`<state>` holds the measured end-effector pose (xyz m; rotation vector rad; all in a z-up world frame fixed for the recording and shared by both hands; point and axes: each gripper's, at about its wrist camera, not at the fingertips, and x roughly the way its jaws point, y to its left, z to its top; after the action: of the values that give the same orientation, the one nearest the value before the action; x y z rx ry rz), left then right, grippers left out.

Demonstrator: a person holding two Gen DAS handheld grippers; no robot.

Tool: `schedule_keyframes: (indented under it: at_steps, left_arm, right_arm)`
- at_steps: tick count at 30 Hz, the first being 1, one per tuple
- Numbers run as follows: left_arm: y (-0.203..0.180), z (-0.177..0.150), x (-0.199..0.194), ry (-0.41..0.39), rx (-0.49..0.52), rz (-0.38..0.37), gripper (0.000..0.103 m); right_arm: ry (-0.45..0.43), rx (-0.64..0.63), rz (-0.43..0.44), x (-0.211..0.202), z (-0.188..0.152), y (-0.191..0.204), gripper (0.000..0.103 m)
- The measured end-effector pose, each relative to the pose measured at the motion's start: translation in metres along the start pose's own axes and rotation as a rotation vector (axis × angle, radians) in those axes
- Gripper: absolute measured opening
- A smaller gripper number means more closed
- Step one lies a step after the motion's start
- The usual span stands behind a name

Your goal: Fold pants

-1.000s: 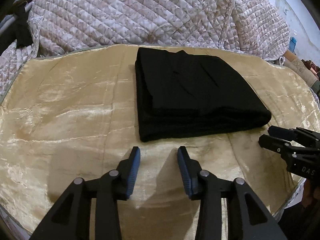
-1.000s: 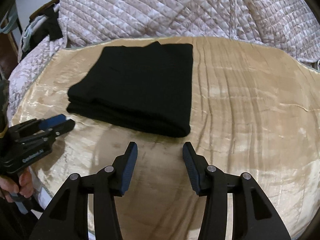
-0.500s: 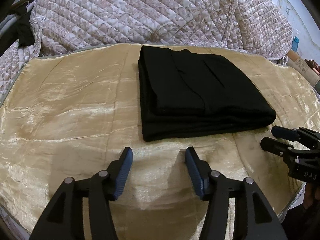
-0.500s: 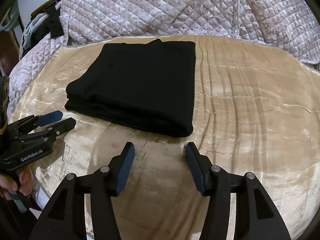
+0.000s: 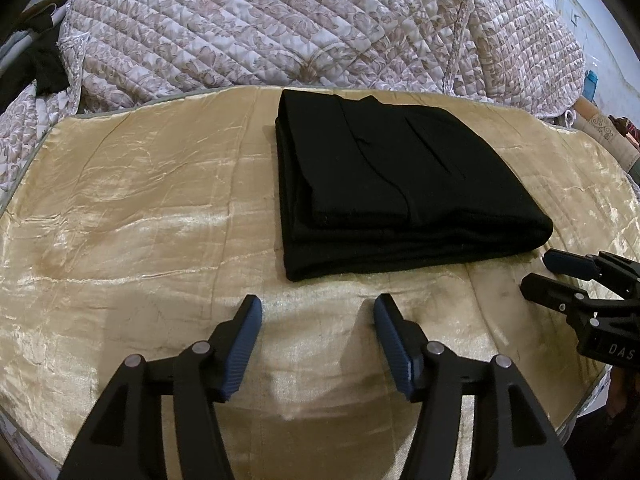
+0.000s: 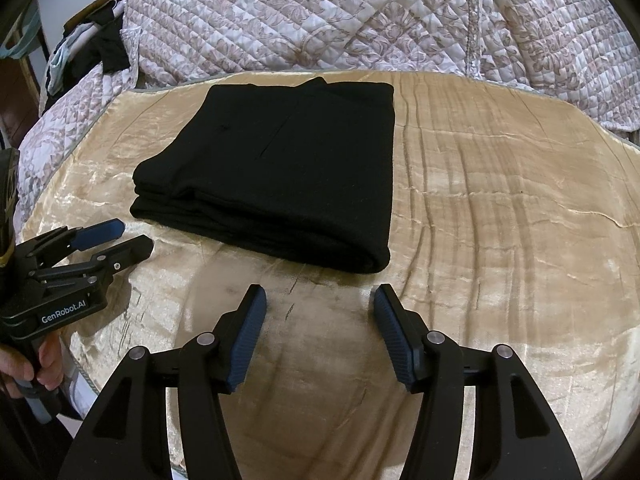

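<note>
Left tongs (image 5: 318,306) hovering over the golden cover (image 5: 140,208), jaws well apart and opening, nothing between them, touching nothing. Right tongs (image 6: 320,296) likewise empty, jaws parted about as wide, short of the pants (image 6: 288,160). Black frames, ribbed blue pads (image 5: 244,344) on the inner faces.

Pants folded into a thick black rectangle, matte knit-like cloth in stacked layers, lying flat on the cover just beyond both sets of tongs. Cover shiny, crushed-velvet in look, creased in long lines, spread over a bed. Behind it a quilted bedspread (image 5: 280,28), diamond-stitched, pale with a brownish floral print.

"GenRobot.AI" printed in white on the left tongs' body, seen from the right wrist view, with a hand (image 6: 24,364) gripping the handle below. "DAS" readable on the right tongs' side, rest cut off.
</note>
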<state>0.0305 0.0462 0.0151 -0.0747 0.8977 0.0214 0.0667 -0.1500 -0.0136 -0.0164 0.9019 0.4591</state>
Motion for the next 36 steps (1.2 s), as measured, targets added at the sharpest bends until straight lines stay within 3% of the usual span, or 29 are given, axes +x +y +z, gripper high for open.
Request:
schedule_keyframes:
  at_steps: [36]
  left_arm:
    - [-0.0013, 0.0003, 0.0012, 0.019, -0.007, -0.011, 0.070]
  right_arm:
    - [0.001, -0.017, -0.011, 0.0019, -0.0006, 0.0045, 0.062]
